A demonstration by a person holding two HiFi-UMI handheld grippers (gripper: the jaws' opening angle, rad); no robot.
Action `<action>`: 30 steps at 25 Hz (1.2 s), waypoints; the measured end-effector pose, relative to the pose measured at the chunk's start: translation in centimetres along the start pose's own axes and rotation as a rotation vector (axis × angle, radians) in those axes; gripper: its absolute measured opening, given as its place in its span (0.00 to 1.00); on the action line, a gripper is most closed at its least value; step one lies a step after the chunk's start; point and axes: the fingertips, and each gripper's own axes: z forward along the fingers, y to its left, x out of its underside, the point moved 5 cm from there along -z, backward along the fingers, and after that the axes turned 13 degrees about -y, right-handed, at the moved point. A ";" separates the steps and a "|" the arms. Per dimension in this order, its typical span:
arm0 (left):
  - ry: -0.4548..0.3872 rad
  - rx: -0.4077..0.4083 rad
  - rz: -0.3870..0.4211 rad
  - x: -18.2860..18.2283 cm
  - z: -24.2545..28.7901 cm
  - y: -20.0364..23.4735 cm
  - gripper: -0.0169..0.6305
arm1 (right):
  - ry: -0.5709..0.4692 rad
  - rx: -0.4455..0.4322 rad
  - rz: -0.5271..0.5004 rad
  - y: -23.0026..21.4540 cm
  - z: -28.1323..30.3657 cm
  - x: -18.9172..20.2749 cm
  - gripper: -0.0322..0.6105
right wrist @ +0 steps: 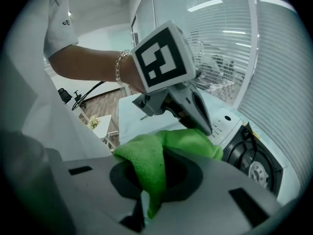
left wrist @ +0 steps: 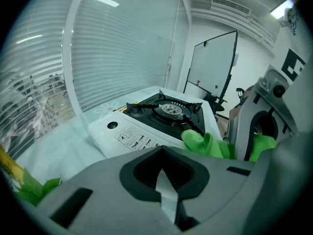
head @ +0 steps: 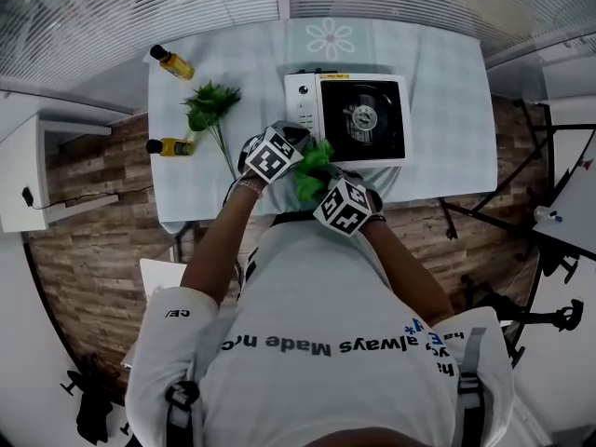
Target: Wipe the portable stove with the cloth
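Pinching the green cloth [right wrist: 152,163] in its closed jaws, your right gripper [right wrist: 146,207] hangs over the near edge of the table [head: 447,110], and your left gripper [left wrist: 164,182] is just beside it, jaws pressed together on nothing. The portable stove [head: 391,142] lies straight ahead, long side running left to right, its near-left corner at the cloth. Your wipe will likely need to go forward and rightward across it.

Office-like room, whiteboard [left wrist: 211,67], slatted window blinds [head: 140,7] (wood-look floor [head: 93,250])

Head view steeply downward; both gripper views low, close, sharing stove [head: 346,117] and cloth [head: 315,163].
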 end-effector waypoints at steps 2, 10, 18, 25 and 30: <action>-0.003 0.000 -0.003 0.0 0.0 0.0 0.04 | 0.011 -0.013 0.000 0.7 0.7 0.7 0.09; -0.017 -0.016 -0.001 0.1 -0.1 0.0 0.04 | 0.026 -0.039 -0.020 1.9 2.8 2.7 0.09; -0.025 -0.035 -0.012 0.3 -0.1 0.0 0.04 | 0.047 -0.055 -0.025 2.8 4.8 4.7 0.09; -0.042 -0.044 -0.019 -0.2 -0.2 -0.1 0.04 | 0.051 -0.012 -0.017 2.7 5.2 6.0 0.09; -0.041 -0.046 -0.010 -0.3 -0.2 -0.1 0.04 | 0.069 0.019 0.006 2.1 4.5 7.1 0.09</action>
